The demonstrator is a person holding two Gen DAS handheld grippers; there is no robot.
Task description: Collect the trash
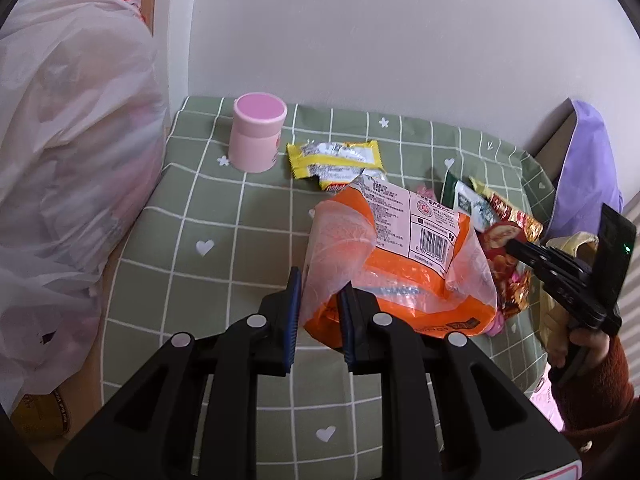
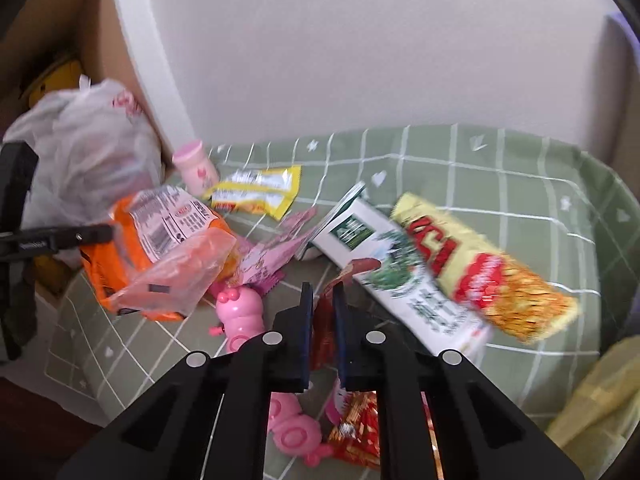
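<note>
Centrally, the left gripper (image 1: 318,312) clamps the crinkled orange-and-clear plastic bag (image 1: 400,256); the right gripper (image 2: 323,320) pinches a glossy red foil wrapper (image 2: 326,320) over checked cloth (image 1: 224,248).

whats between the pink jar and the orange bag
A yellow wrapper lies between the pink jar and the orange bag, on the green cloth; the left wrist view shows it best.

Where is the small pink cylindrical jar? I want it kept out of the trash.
The small pink cylindrical jar stands upright at the table's far left corner, beside the white plastic bag and left of the yellow wrapper.
</note>
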